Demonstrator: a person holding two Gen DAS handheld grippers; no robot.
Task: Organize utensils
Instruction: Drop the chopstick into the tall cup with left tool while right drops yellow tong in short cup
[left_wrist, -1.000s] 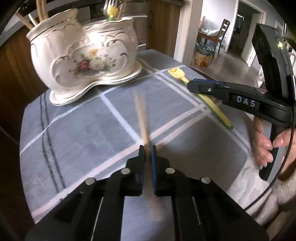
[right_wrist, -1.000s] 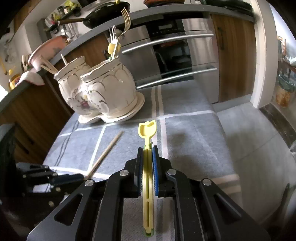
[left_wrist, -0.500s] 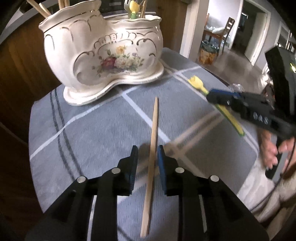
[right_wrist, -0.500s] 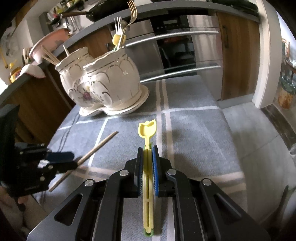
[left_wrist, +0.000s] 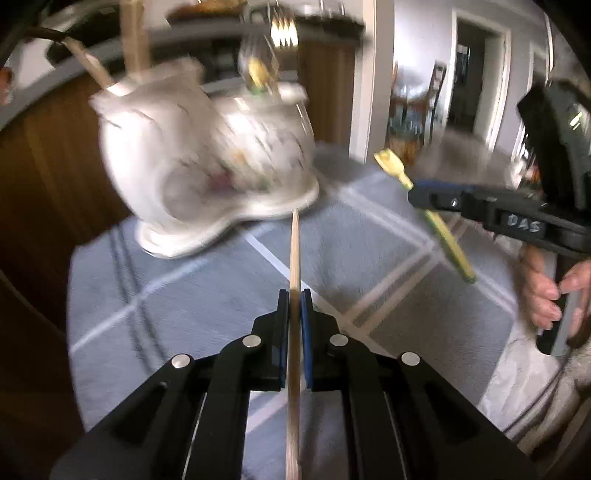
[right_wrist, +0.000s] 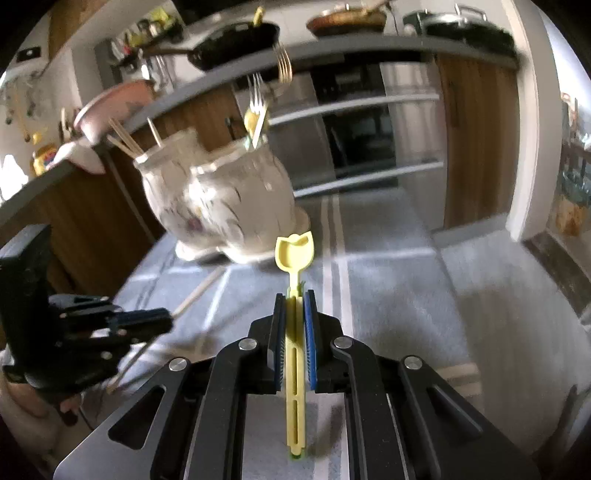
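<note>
Wooden and slim, the chopstick (left_wrist: 294, 258) sits clamped in the left hand-held gripper (left_wrist: 294, 301), whose jaws have just been closing on it; its long axis runs straight ahead toward the white ceramic utensil holder (left_wrist: 207, 162) at the far left of the grey checked worktop (left_wrist: 369, 236). The holder's left compartment, with other sticks (left_wrist: 135, 37) in it, lies up and to the left of the tip, so the left hand is judged the nearer one. The right hand-held gripper (right_wrist: 294, 306) is closed on a yellow plastic utensil (right_wrist: 294, 254), held just above the cloth to the right, pointing at the holder's fork compartment (right_wrist: 255, 147). Between both tools and the holder the worktop is bare; its edge falls away on the right.
</note>
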